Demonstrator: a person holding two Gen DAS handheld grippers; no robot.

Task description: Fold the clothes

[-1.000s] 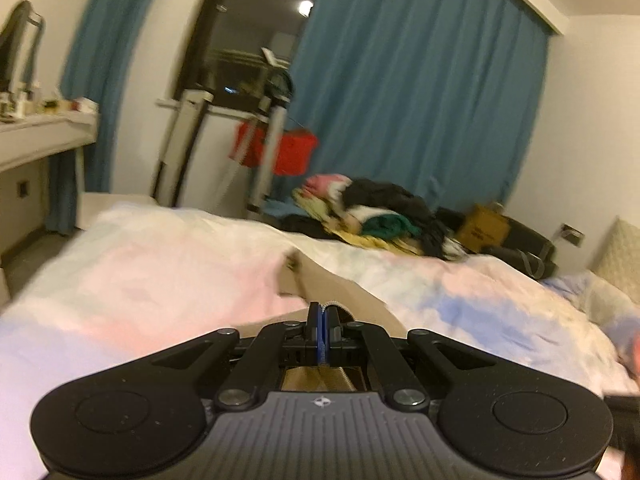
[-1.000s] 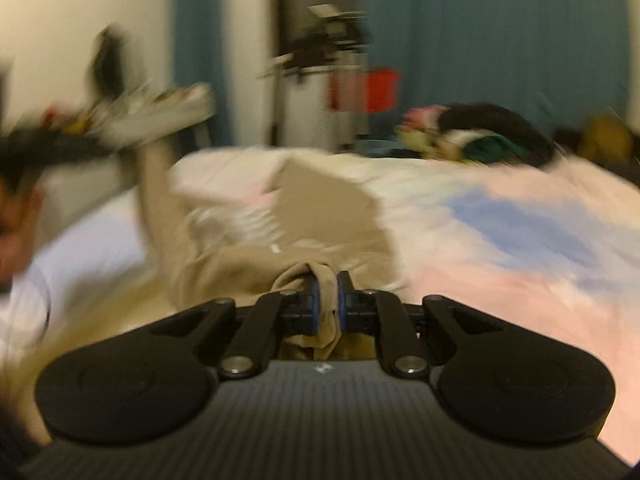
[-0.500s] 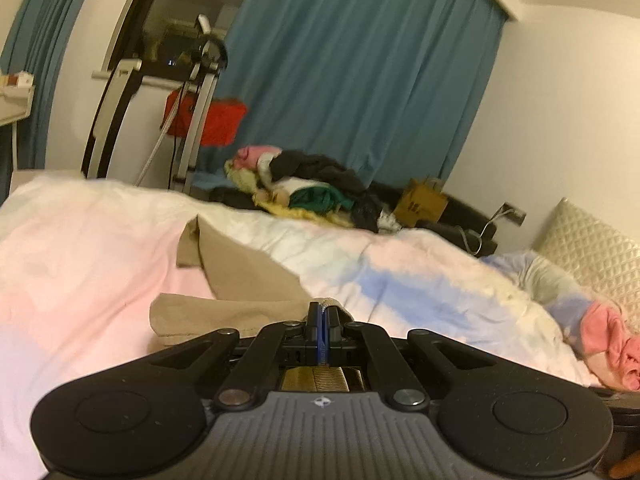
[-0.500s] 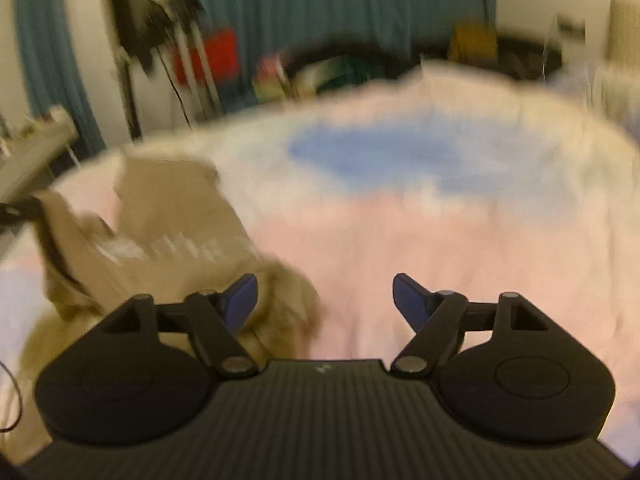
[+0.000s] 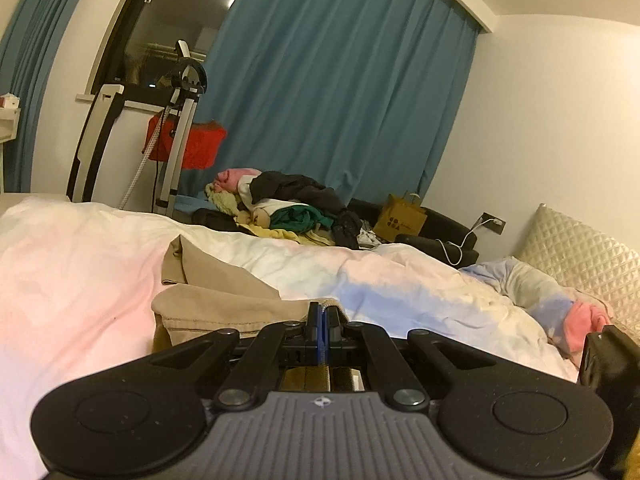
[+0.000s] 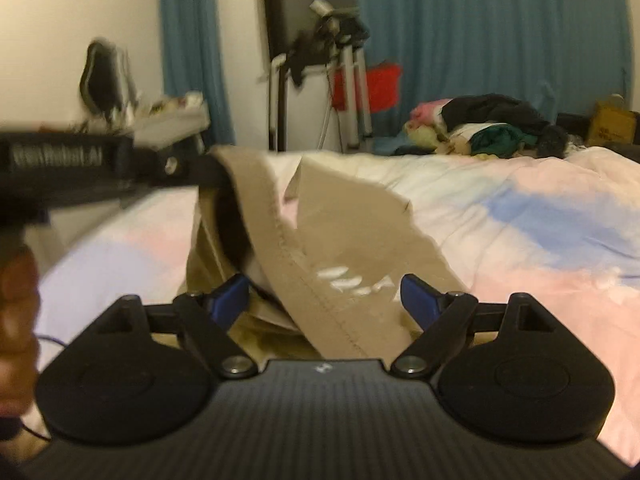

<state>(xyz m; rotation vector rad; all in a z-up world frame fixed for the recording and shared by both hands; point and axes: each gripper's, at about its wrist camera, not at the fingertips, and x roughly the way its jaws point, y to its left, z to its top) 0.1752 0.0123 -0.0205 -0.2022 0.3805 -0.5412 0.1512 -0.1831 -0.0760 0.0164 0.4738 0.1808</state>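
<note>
Black claw, blue pads, silver screws.

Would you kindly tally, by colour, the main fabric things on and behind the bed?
Tan: 1, the garment being folded
Pastel pink, blue and white: 1, the duvet
Teal: 1, the curtain
Mixed colours: 1, the clothes pile
Total: 4

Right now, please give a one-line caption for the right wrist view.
Open right tongs above beige garment on pastel duvet, left tongs pinching its edge.

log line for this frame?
left hand-held gripper: shut on tan garment | right hand-held gripper: jaws just opened, garment released | garment on bed
</note>
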